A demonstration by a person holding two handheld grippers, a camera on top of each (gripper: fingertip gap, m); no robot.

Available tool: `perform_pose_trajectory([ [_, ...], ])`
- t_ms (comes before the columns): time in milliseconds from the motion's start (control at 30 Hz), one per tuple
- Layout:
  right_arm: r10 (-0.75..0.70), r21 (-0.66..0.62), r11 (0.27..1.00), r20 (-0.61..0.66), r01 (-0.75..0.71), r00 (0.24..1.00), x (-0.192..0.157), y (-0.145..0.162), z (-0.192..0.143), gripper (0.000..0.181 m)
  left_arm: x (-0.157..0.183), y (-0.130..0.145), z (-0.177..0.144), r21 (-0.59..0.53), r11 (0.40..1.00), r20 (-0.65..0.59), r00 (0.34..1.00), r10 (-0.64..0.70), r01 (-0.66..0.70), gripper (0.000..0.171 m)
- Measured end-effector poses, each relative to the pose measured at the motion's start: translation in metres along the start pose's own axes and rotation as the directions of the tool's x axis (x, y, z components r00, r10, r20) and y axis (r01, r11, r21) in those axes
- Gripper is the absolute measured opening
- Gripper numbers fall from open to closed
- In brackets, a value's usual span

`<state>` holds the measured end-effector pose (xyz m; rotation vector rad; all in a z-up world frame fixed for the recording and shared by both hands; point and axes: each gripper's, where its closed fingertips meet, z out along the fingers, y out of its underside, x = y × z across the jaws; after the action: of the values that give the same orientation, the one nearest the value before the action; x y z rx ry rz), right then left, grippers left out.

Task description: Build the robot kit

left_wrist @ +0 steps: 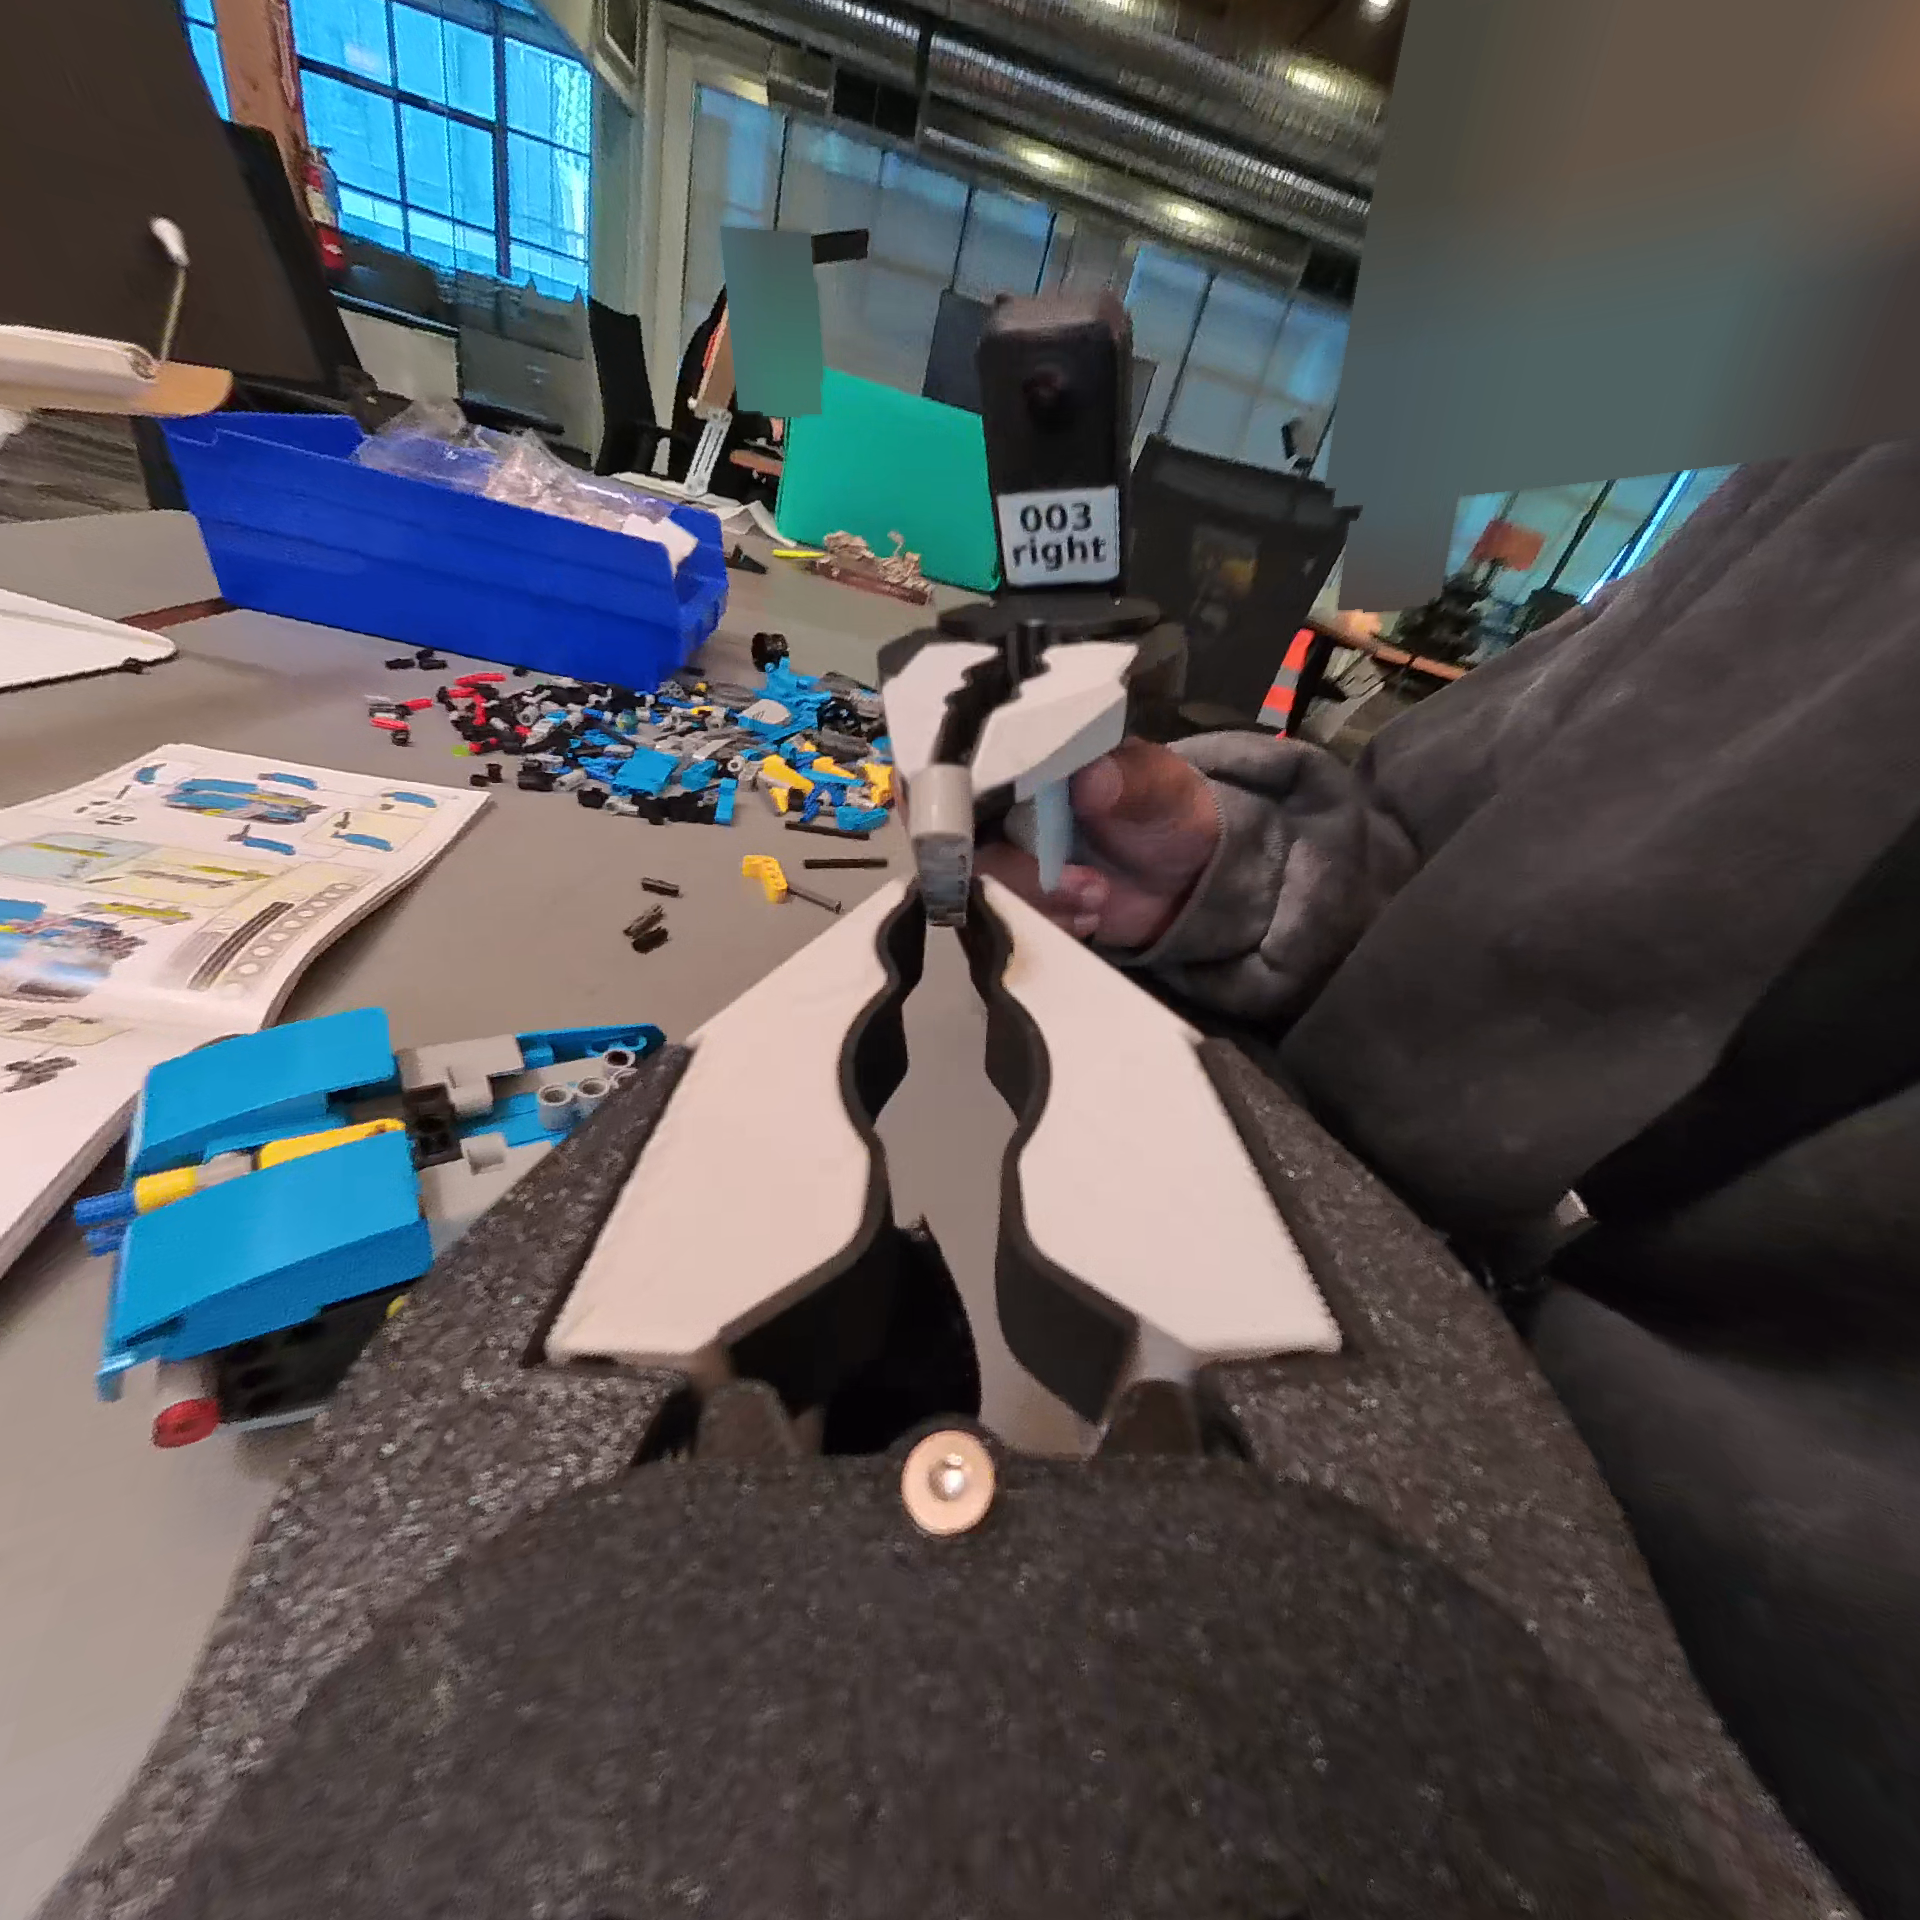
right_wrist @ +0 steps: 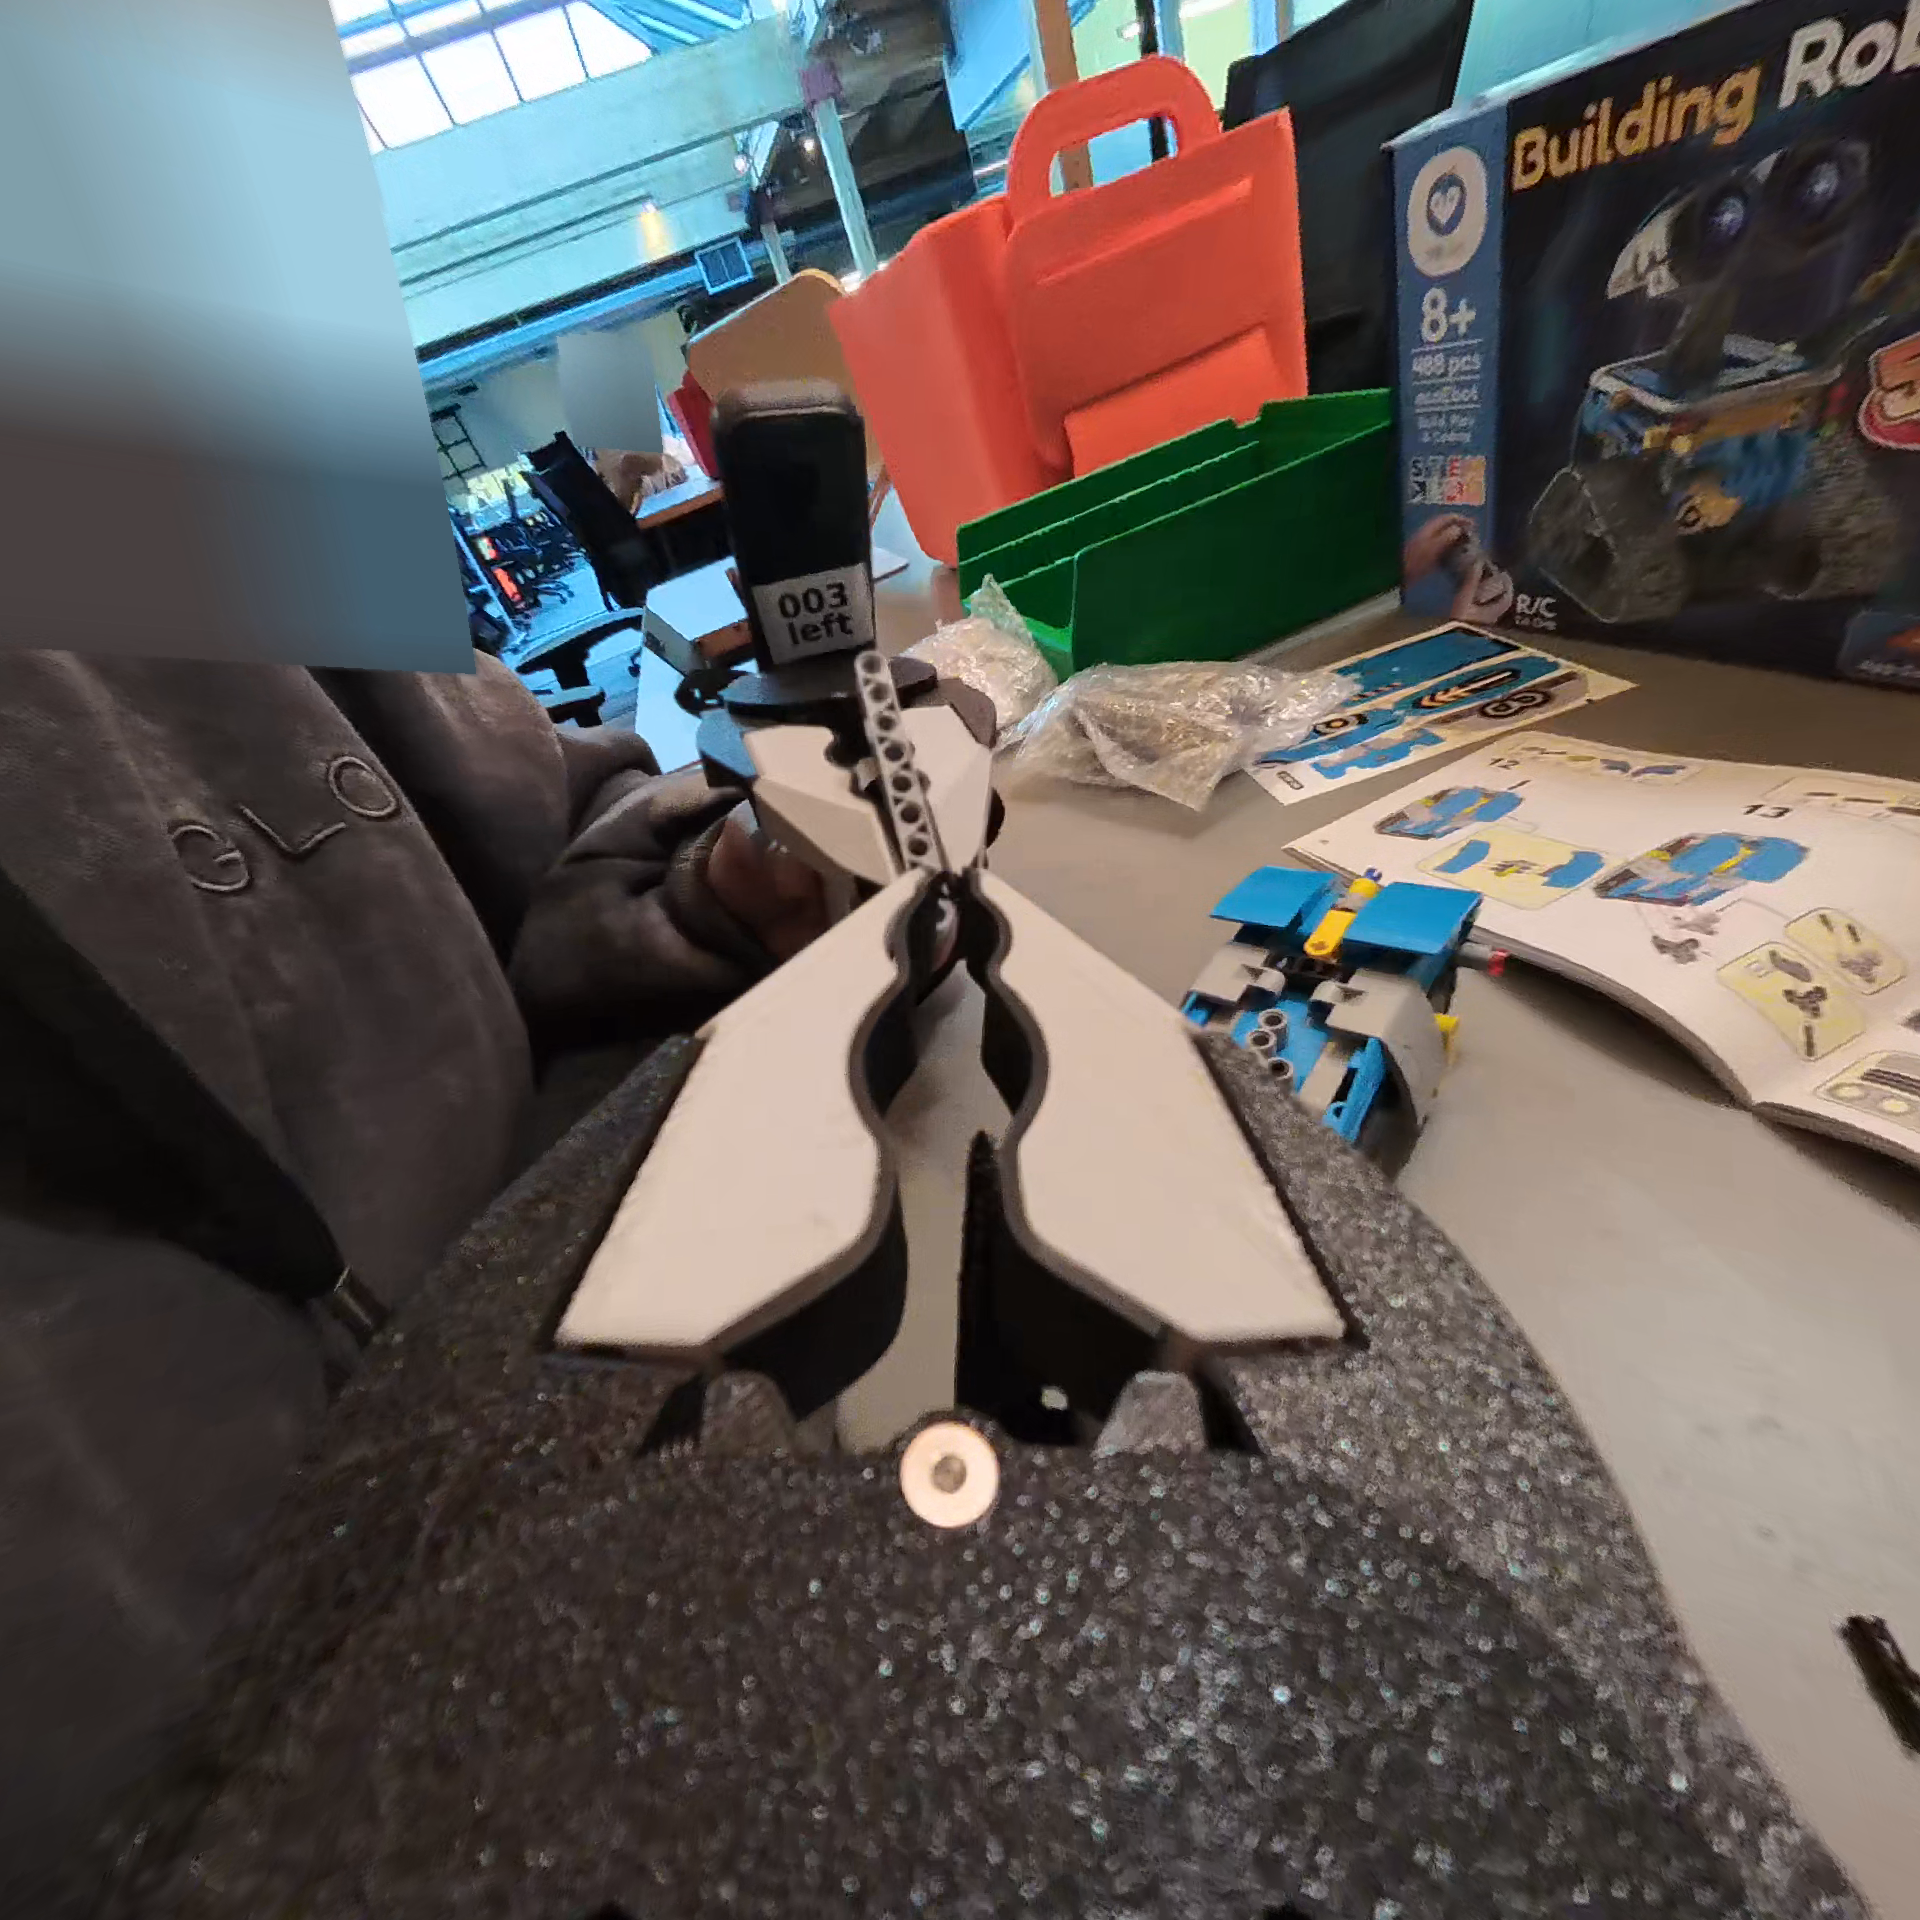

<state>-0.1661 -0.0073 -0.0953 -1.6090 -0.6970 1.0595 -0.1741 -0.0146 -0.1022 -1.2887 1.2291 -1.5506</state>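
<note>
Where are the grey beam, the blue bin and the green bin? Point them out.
grey beam (right_wrist: 902, 774): right wrist view, middle of its holed strip.
blue bin (left_wrist: 457, 577): left wrist view, its long side wall.
green bin (right_wrist: 1226, 582): right wrist view, its front wall.

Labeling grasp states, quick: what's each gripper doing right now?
Left gripper: shut on the lower end of the grey holed beam.
Right gripper: shut on the same beam, pinched at its tips.

claws: white fingers (left_wrist: 790, 1122), black wavy pads, speckled grey foam body, silver screw (left_wrist: 947, 1480)
sleeve (left_wrist: 1278, 831): dark grey sweatshirt
</note>
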Motion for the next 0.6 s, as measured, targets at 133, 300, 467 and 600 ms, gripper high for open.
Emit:
perform_pose_trajectory([
  [133,0.020,0.002,1.000,0.030,-0.020,0.999,-0.0044,0.0040,0.0040,0.004,0.0050,-0.0016,0.0005,0.021,1.000,-0.040,0.999,0.003,-0.003,0.007],
  [300,0.050,-0.035,0.998,0.052,-0.049,0.997,-0.0054,0.0101,0.0063,0.004,0.0064,0.0021,0.0024,0.003,0.999,-0.035,0.999,0.038,-0.037,0.007],
  [467,0.064,-0.025,0.998,0.069,-0.062,0.996,-0.0074,0.0083,0.0065,0.004,0.0076,0.0009,0.0015,0.016,1.000,-0.057,0.998,0.018,-0.017,0.007],
  [600,0.050,-0.039,0.998,0.059,-0.048,0.997,-0.0058,0.0098,0.0050,0.004,0.0045,0.0034,0.0017,0.000,1.000,-0.043,0.999,0.012,-0.012,0.007],
])
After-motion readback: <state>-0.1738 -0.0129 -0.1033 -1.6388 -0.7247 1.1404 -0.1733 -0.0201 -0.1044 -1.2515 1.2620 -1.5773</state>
